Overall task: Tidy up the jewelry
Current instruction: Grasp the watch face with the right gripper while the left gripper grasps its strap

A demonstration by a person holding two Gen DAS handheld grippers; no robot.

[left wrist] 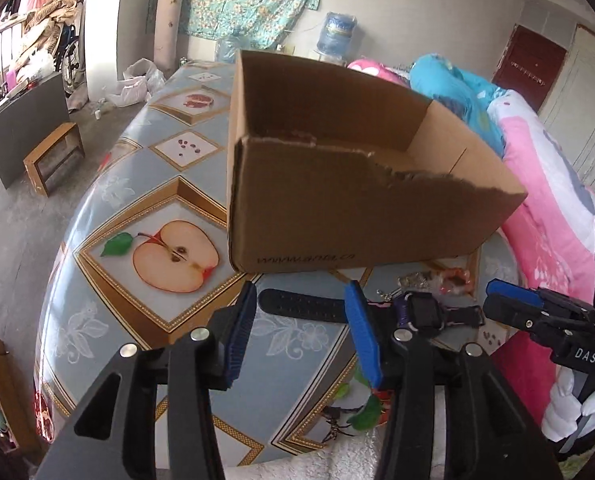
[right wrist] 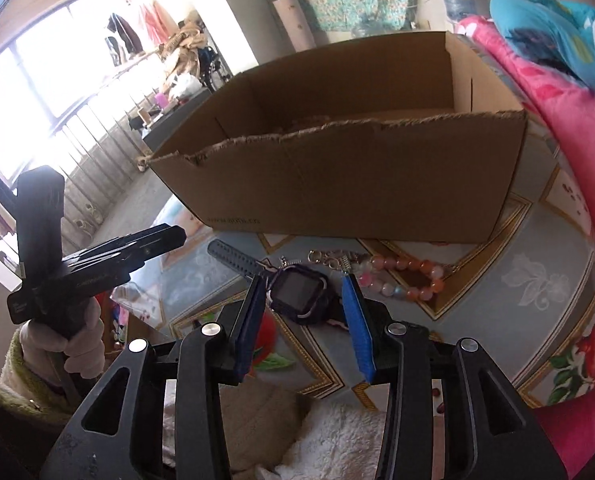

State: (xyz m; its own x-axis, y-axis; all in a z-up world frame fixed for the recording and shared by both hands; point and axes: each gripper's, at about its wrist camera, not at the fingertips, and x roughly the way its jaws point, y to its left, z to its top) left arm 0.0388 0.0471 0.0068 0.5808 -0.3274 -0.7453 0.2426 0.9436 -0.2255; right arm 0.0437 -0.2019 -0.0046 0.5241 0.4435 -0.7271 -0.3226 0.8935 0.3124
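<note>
Jewelry lot on fruit-patterned worktop [left wrist: 145, 208], tongs spread.

Left tongs [left wrist: 301, 332] and right tongs [right wrist: 303, 320] both stand apart, pinching nothing. Black square-faced wristwatch [right wrist: 301, 294] lies just beyond the right tongs, strap [left wrist: 301, 306] running left-right, far strap end hidden. Pink-orange bead bracelet [right wrist: 409, 276] beside it; small metal clasps [right wrist: 333, 258] indistinct. Behind, torn-rimmed brown cardboard box [left wrist: 337, 208], contents hard to make out.

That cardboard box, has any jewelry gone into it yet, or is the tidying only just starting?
Barely started, it seems. The cardboard box shows only bare walls; its floor is mostly hidden. Nothing is in hand: the right tongs and left tongs stand open and empty. Left to do: the watch, the bead bracelet and a metal chain lie on the table before the box.
</note>
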